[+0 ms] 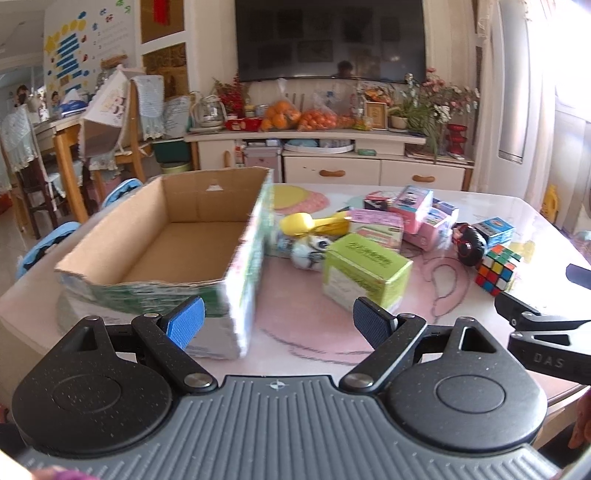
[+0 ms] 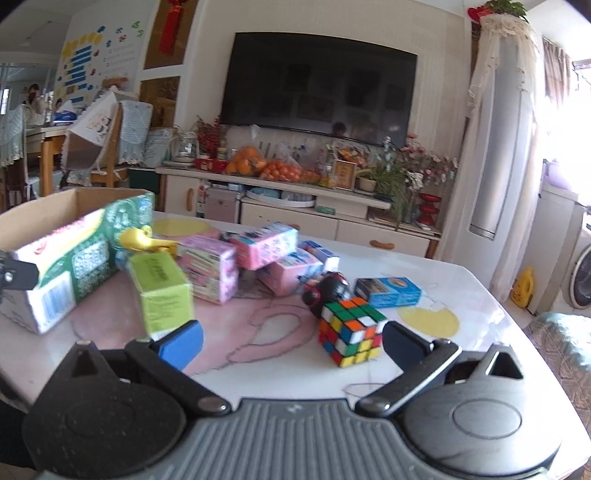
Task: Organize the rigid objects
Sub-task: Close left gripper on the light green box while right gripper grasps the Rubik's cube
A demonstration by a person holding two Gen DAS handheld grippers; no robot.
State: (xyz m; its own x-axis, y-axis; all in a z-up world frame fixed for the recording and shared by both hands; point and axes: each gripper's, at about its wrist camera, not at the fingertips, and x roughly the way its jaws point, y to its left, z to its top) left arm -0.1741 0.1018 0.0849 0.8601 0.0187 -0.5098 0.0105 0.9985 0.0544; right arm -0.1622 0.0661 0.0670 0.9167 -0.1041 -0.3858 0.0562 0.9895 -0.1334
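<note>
Both jaws gape, empty — the left hand-held gripper (image 1: 277,325) beside the cardboard box (image 1: 173,258), the right hand-held gripper (image 2: 293,345) near the puzzle cube (image 2: 349,330) on the bench (image 2: 461,295).

A dark TV (image 1: 330,38) hung on the far wall above a long cream cabinet (image 1: 373,168) with drawers. On the cabinet top sat two bags of oranges (image 1: 299,116), a glass kettle (image 1: 208,110), a small framed picture (image 1: 375,115), red berry sprigs (image 1: 231,94) and potted flowers (image 1: 436,101); a red stand (image 1: 457,138) stood at its right end. To the left were wooden chairs (image 1: 125,122) with pale covers and a wall board (image 1: 79,48) of blue and yellow shapes. A red knot ornament (image 2: 170,22) hung high left of the TV. At the right, a tall white unit (image 2: 498,147) wore a lace cover, with a yellow bottle (image 2: 522,288) on the floor beyond.
</note>
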